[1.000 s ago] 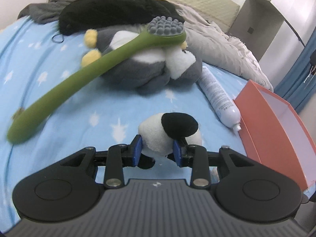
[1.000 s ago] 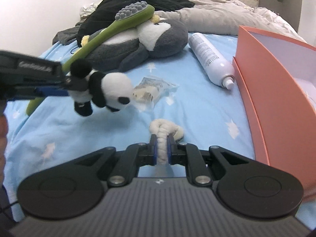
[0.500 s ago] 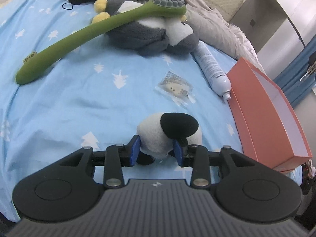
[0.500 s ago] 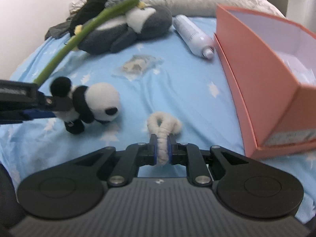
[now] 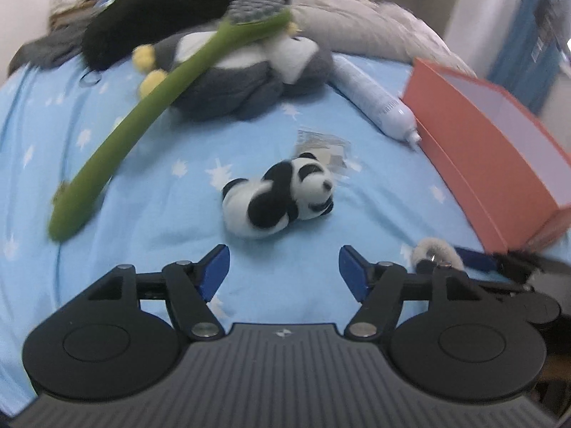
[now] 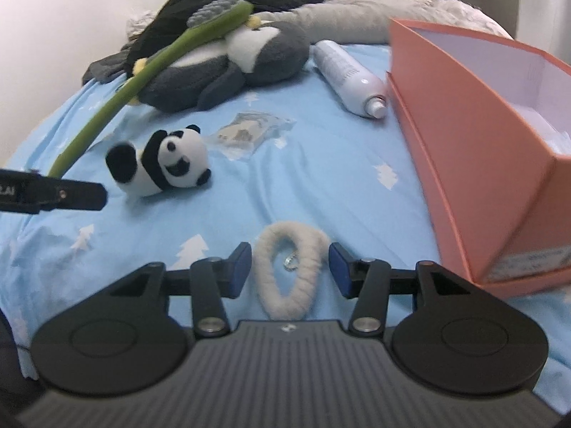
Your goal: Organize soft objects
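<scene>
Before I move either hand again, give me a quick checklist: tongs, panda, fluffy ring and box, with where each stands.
1. Left tongs let go of the panda: ok, jaws opening, nothing between them.
2. Panda settled on the sheet: ok, lying on its side, apart from the tongs.
3. Right tongs off the fluffy ring: ok, jaws opening, ring still between them but the pads are not pressing it.
4. Ring resting on the sheet: ok, lying flat.
5. Box open to receive things: ok, open top, beside the ring.
6. Room inside the box: cannot tell, only part of the inside shows.
</scene>
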`<state>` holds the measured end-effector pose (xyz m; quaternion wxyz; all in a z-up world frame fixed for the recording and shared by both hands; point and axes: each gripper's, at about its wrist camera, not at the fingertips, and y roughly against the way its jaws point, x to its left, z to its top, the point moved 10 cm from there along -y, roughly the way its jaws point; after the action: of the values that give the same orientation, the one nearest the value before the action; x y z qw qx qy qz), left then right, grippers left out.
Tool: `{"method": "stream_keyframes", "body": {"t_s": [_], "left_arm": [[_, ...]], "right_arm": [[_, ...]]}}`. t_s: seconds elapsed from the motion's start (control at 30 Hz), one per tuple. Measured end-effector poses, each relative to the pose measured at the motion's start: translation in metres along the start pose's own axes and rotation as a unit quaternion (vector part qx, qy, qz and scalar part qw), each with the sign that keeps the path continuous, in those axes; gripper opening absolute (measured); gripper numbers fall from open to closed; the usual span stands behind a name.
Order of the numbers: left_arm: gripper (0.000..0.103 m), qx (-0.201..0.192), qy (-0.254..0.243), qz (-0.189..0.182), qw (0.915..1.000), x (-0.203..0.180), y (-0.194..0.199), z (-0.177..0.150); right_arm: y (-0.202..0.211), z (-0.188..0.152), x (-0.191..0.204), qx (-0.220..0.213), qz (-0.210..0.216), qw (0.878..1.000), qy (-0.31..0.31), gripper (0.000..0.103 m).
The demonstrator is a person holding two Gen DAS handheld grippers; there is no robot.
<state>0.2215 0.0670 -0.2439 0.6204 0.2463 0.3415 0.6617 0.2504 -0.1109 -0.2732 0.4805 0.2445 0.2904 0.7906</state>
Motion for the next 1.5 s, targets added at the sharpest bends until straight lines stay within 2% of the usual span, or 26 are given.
{"method": "stream_keyframes", "body": {"t_s": [0.1,0.2,0.33,0.4,0.57,0.63,0.83,1.2,1.33,1.5], "left_arm": [[0.073,-0.012,-0.064,0.024,0.9976,-0.008,-0.003,0.006],[0.073,-0.016,-0.135,0.044,0.9898,-0.017,-0.010,0.010],[0.073,-0.015,-0.185,0.041,0.9817,-0.028,-0.019,0.013],[0.073,-0.005,-0.210,0.039,0.9769,-0.033,-0.026,0.011],[0.073,0.005,-0.276,0.032,0.9607,-0.046,-0.037,0.002],[0.073,0.007,-0.283,0.037,0.9583,-0.045,-0.042,0.003],[0.070,0.025,-0.279,0.035,0.9594,-0.043,-0.060,0.005],[0.060,0.053,-0.314,0.069,0.9455,-0.027,-0.085,0.016],[0.051,0.049,-0.309,0.077,0.9467,-0.021,-0.089,0.019],[0.049,0.043,-0.292,0.078,0.9522,-0.019,-0.086,0.021]], "right_arm": [[-0.007,-0.002,0.003,0.005,-0.002,1.000,0.008,0.047],[-0.012,-0.004,0.002,0.009,-0.007,1.000,0.014,0.036],[-0.009,-0.003,0.002,0.007,0.000,1.000,0.013,0.019],[-0.007,-0.001,0.001,0.005,0.002,1.000,0.010,0.015],[-0.006,-0.001,-0.004,0.001,0.002,1.000,0.000,0.015],[-0.007,-0.002,-0.006,0.002,0.004,1.000,-0.005,0.015],[-0.010,-0.003,-0.007,0.002,0.009,1.000,-0.009,0.015],[-0.010,-0.005,-0.009,0.000,0.016,1.000,-0.018,0.015],[-0.010,-0.004,-0.009,0.000,0.017,1.000,-0.021,0.015],[-0.009,-0.003,-0.009,0.001,0.015,1.000,-0.024,0.015]]}}
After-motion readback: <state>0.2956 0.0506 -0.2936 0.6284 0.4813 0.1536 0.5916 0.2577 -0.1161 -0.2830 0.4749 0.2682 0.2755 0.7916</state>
